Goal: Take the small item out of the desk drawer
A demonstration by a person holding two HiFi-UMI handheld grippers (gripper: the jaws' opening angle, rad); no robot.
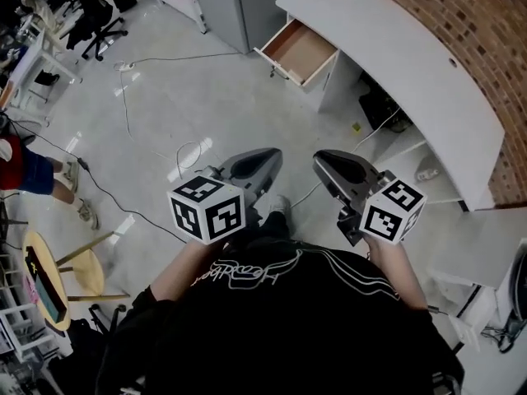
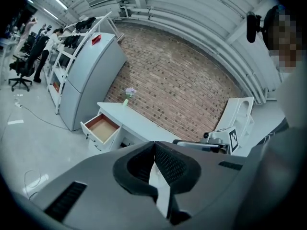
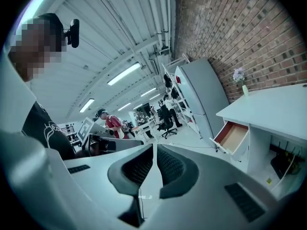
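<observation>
The white desk [image 1: 395, 64] runs along the brick wall at the upper right, well ahead of me. Its drawer [image 1: 300, 52] is pulled open and shows a bare wooden bottom; I see no small item in it from here. The drawer [image 2: 101, 127] also shows in the left gripper view, and the drawer [image 3: 233, 134] in the right gripper view, far off in both. I hold my left gripper [image 1: 274, 155] and right gripper [image 1: 319, 160] side by side at waist height over the floor. In the gripper views, the left gripper [image 2: 154, 145] and the right gripper [image 3: 155, 148] each have their pads together with nothing between them.
A grey cabinet [image 1: 239, 2] stands left of the drawer. Cables [image 1: 189, 151] trail over the floor between me and the desk. A wooden stool [image 1: 82, 270] and a standing person [image 1: 33, 171] are at the left, an office chair [image 1: 99, 23] farther back. A small flower vase [image 2: 128, 94] stands on the desk.
</observation>
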